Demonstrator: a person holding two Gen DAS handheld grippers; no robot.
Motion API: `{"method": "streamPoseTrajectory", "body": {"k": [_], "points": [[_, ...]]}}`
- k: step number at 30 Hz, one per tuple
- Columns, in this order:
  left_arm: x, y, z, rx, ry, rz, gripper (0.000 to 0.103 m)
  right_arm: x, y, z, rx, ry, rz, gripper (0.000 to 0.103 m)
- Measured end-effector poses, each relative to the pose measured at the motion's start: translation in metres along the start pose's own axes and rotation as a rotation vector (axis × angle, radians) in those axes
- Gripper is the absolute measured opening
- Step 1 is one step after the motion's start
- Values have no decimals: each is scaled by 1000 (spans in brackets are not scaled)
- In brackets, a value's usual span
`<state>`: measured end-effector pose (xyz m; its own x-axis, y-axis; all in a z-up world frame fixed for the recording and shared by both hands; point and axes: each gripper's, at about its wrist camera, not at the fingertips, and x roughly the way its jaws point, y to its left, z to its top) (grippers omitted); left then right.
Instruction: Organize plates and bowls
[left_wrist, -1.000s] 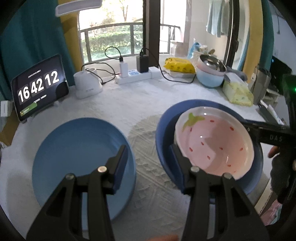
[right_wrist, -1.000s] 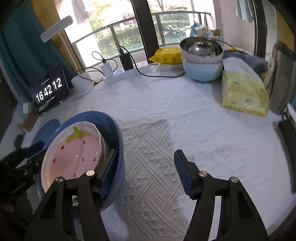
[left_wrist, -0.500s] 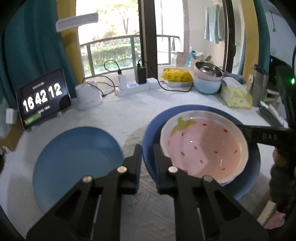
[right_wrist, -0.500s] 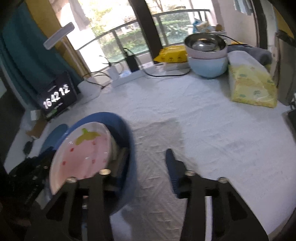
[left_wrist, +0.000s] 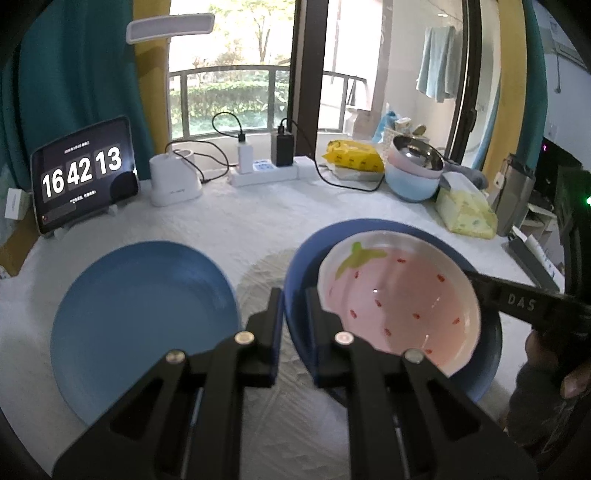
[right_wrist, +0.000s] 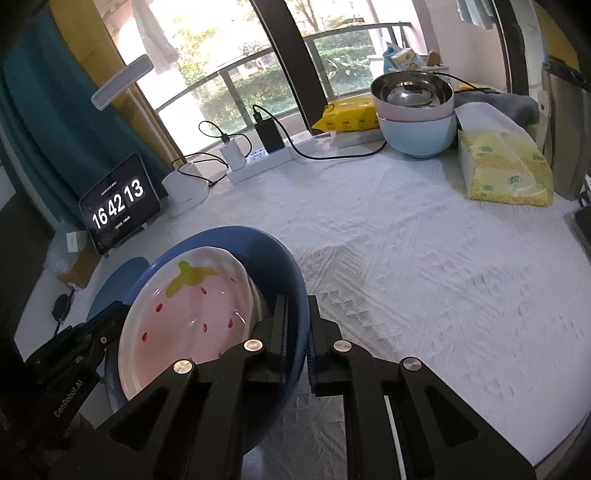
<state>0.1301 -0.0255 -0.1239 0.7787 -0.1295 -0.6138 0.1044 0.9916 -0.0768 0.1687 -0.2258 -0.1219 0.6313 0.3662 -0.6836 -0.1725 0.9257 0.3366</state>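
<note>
On your far left the flat blue plate (left_wrist: 144, 325) lies alone on the white cloth (right_wrist: 424, 258), free and probably the place the stack is headed. Just beside it, your left gripper (left_wrist: 293, 314) has closed on the near-left rim of the deep blue bowl (left_wrist: 484, 354), one finger inside the wall and one outside, so the rim sits pinched between them. Nested inside that bowl is the pink strawberry dish (left_wrist: 399, 302), tilted against the far wall, which explains a grip on each side: the pair can be carried level. On the opposite rim your right gripper (right_wrist: 295, 332) has just been closing and now clamps the blue wall too. Behind, the stacked bowls (right_wrist: 415, 118) wait near the window.
</note>
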Motion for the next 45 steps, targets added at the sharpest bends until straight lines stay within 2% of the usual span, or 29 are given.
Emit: {"method": "streamPoseTrajectory", "body": {"k": [5,22,45], "points": [[-2,-3,0,12,3,5,10,-2,0,0,-9,-4,-2,11],[-28,-1,7,-5,-67,-1,10,-23,12,5,-27,-45,9,11],[-54,39,17,-75,-137,24,10,-25,58,23,-105,-64,42,11]]}}
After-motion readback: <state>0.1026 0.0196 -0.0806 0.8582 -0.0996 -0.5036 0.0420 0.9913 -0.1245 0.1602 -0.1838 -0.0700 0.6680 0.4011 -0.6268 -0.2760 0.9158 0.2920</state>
